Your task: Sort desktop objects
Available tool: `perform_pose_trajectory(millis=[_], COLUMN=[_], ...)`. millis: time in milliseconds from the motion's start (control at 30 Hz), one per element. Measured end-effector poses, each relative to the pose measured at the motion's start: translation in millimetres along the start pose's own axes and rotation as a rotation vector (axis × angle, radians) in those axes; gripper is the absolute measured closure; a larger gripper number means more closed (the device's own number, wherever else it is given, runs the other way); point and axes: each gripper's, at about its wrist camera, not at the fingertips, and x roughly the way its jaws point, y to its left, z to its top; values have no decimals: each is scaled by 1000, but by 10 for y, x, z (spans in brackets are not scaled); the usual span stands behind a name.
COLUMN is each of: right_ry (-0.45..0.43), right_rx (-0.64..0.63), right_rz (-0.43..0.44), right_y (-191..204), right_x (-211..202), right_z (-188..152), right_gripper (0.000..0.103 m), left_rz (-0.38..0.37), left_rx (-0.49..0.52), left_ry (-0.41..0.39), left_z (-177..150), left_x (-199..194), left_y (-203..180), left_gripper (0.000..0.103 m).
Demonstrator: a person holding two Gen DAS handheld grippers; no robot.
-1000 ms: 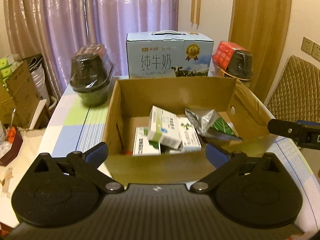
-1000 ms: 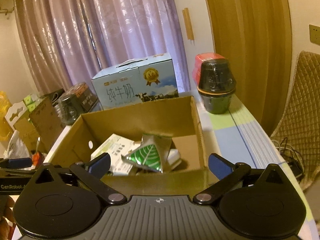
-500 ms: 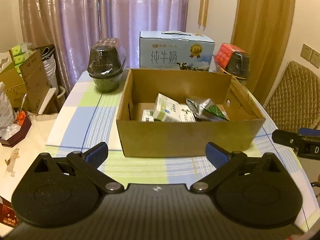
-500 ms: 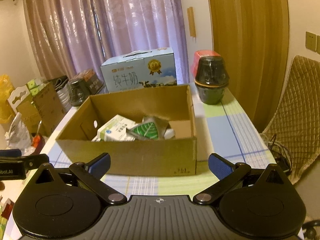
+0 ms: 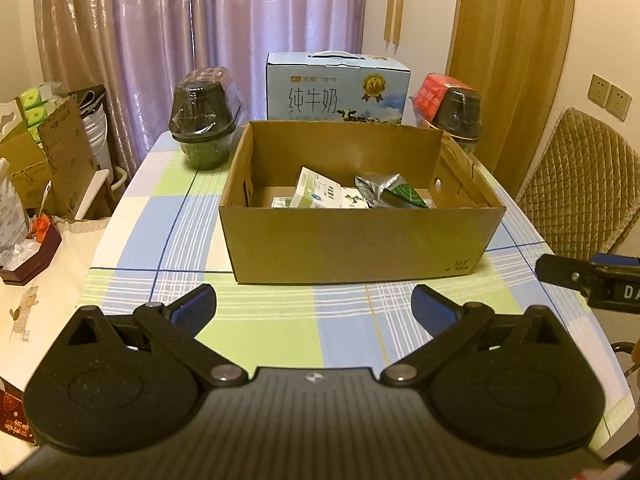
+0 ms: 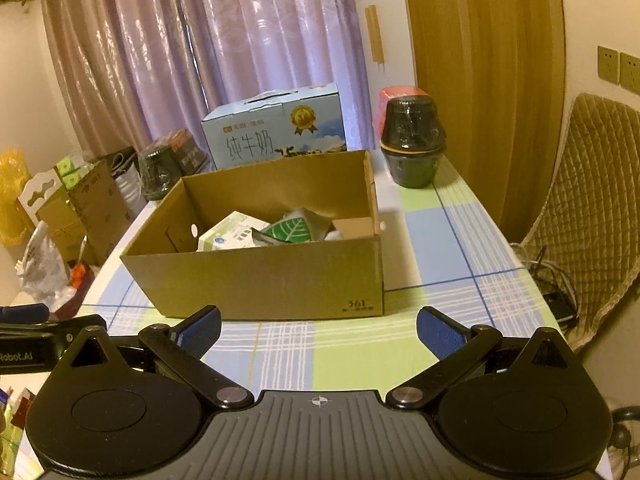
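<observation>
An open cardboard box (image 5: 352, 248) (image 6: 260, 280) stands in the middle of the checked tablecloth. Inside it lie white-and-green cartons (image 5: 316, 194) (image 6: 232, 232) and a silver pouch with a green leaf (image 5: 390, 192) (image 6: 292, 230). My left gripper (image 5: 314, 304) hangs open over the cloth in front of the box, holding nothing. My right gripper (image 6: 318, 326) is open too, empty, just short of the box's front wall. The right gripper's finger (image 5: 580, 280) shows at the right edge of the left wrist view.
Behind the box stand a blue milk case (image 5: 338, 88) (image 6: 276, 132), a dark wrapped bowl stack at the left (image 5: 204, 120) (image 6: 160, 168) and another at the right (image 5: 456, 108) (image 6: 412, 140). A quilted chair (image 5: 580, 184) (image 6: 592, 200) is at the right; boxes and clutter (image 5: 44, 152) crowd the left.
Both grippers have pulled back from above the box toward the table's near edge, staying open. The box and its contents look smaller and farther; nothing inside has moved.
</observation>
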Motion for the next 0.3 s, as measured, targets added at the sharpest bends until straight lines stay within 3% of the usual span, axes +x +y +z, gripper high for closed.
perform_pose_trajectory(millis=[300], right_ry=[13], right_rx=[-15], right_rz=[-2], right_y=[49], right_x=[34], right_z=[-24], right_gripper=[2], left_rz=[33], left_rx=[7], left_ry=[-41], left_z=[-23], left_x=[-28], left_y=[-5], left_gripper=[1])
